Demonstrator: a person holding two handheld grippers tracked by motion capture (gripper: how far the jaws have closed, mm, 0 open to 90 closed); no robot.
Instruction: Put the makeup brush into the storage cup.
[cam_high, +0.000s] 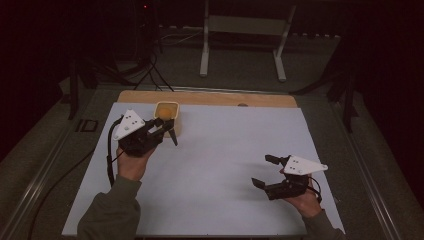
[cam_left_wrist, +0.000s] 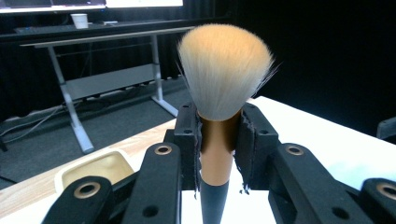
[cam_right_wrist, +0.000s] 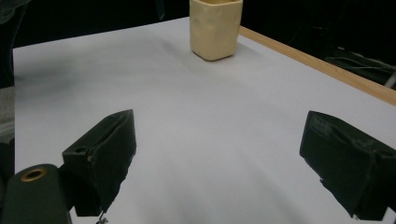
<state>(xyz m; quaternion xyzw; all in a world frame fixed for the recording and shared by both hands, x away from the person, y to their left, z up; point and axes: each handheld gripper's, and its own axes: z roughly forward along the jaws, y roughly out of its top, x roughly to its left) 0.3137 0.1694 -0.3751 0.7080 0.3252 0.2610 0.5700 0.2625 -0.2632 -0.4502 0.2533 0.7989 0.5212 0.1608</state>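
Your left tongs are clamped on a makeup brush; the right tongs are spread wide, nothing between them.

High view: the left tongs sit just beside the cream cup, which stands at the far edge of the bench; the right tongs are well apart from the cup, toward the near corner. The brush is too dark to make out here.

Left gripper view: the brush stands upright, pads pinching the gold ferrule, bristles up. The cup is below and to one side. Risk: the ferrule looks smooth and tapered, so the brush may slip or tilt and clip the cup's rim.

Right gripper view: the cup stands free, unsupported. A knock from the brush could tip it; you're not bracing it.
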